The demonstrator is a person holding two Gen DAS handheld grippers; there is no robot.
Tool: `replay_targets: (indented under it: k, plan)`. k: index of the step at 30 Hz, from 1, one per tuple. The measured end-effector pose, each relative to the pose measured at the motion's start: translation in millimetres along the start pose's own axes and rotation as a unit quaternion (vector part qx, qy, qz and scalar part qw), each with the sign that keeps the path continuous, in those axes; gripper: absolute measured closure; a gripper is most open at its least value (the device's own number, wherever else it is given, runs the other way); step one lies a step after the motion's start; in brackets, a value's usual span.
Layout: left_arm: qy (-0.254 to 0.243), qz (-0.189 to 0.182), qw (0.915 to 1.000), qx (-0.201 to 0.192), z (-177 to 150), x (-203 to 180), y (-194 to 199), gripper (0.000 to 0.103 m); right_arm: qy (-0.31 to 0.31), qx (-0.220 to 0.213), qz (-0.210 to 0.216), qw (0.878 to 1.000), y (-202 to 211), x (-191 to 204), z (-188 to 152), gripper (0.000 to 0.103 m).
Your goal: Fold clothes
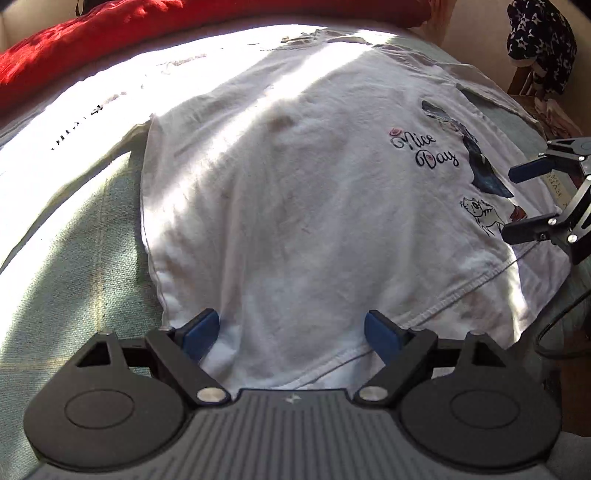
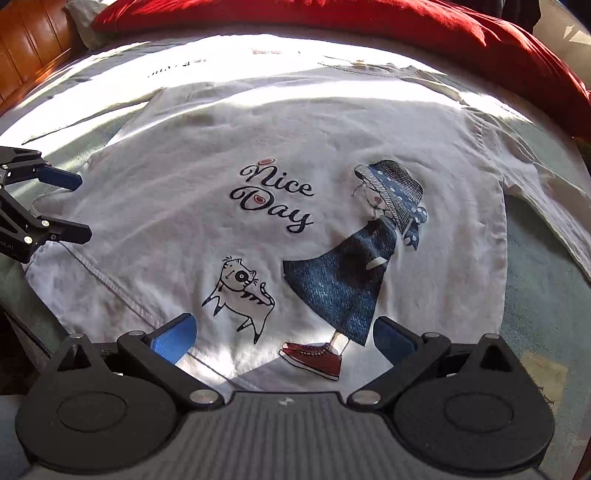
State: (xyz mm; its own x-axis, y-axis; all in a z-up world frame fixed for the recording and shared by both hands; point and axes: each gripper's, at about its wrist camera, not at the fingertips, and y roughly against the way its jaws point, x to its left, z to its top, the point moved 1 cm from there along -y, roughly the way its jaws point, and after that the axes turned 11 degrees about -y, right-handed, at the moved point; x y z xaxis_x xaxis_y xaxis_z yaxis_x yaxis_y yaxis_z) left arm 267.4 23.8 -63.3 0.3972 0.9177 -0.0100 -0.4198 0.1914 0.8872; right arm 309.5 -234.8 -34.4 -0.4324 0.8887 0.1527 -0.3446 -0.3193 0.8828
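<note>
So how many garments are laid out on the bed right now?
2. The white printed T-shirt lies flat in front of both tools; another white garment lies behind it, partly covered. More may be hidden.

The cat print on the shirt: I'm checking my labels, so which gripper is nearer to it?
Right. The right gripper hangs open just below the cat print, at the hem. The left gripper is open over the plain side of the shirt, away from the print.

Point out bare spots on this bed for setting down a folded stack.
Bare pale green bedcover left of the white printed T-shirt, and another strip beside its right sleeve. The middle is covered; the red blanket crowds the far edge.
</note>
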Motion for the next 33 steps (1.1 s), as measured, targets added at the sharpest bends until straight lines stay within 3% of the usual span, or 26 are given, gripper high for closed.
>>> replay_targets:
  k: [4, 7, 13, 17, 31, 33]
  plan:
    - [-0.002, 0.011, 0.9998, 0.015, -18, 4, 21, 0.017, -0.007, 0.028, 0.003, 1.000, -9, 0, -10, 0.000]
    - [0.017, 0.003, 0.9998, -0.011, -8, 13, 36, 0.017, -0.010, 0.043, -0.004, 0.999, -7, -5, -31, 0.000]
    - [0.104, -0.074, 0.9916, -0.024, 21, 44, 2, 0.017, -0.024, 0.048, -0.015, 0.998, -9, -4, -34, 0.000]
    - [0.116, -0.042, 0.9922, -0.010, 21, 66, -18, 0.025, -0.029, 0.046, -0.014, 0.998, -9, -5, -33, 0.000]
    - [0.078, -0.003, 0.9968, -0.017, 45, 63, -34, 0.025, -0.033, 0.026, -0.019, 0.999, -9, -4, -40, 0.000]
    - [0.072, 0.019, 0.9968, -0.027, 49, 66, -26, 0.025, -0.029, 0.027, -0.016, 0.999, -9, -5, -41, 0.000]
